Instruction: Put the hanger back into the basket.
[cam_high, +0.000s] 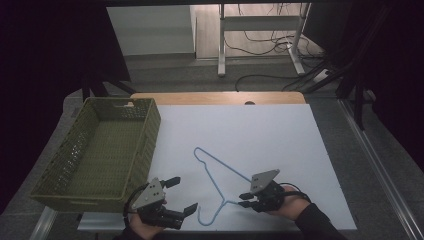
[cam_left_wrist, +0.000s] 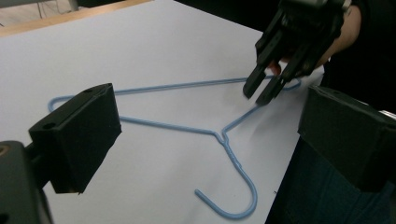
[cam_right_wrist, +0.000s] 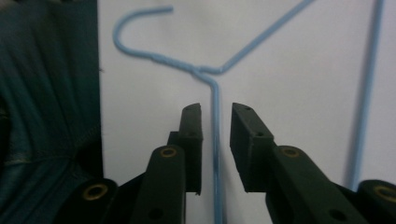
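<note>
1. White sheeting (cam_high: 260, 130) covers most of a wooden table (cam_high: 220, 97), whose bare wood edge shows along the far side.
2. Beyond the table lies grey floor, with the white legs of another desk (cam_high: 260, 30) and a tangle of black cables (cam_high: 280, 45) under it; dark curtains close off both sides of the room.
3. At the table's left edge sits an olive-green perforated basket (cam_high: 145, 145), long side running away from the person.
4. On the white surface, toward the near edge, lies a light-blue wire hanger (cam_high: 220, 175), flat, its hook (cam_left_wrist: 238, 196) pointing at the person and its triangle spreading away toward the middle of the table.
5. The right gripper (cam_high: 246, 200), held in the person's right hand (cam_high: 290, 202), sits low at the hanger's right arm, just beside the neck twist.
6. In the right gripper view its jaws stand slightly apart with 1 straight run of the blue wire between them, a narrow gap on each side; the pads do not press on the wire.
7. The left gripper (cam_high: 182, 195) hovers near the basket's near right corner, just left of the hook, its jaws spread wide with nothing between them.
8. In the left gripper view the hanger lies ahead between the 2 black jaws, apart from both.
</note>
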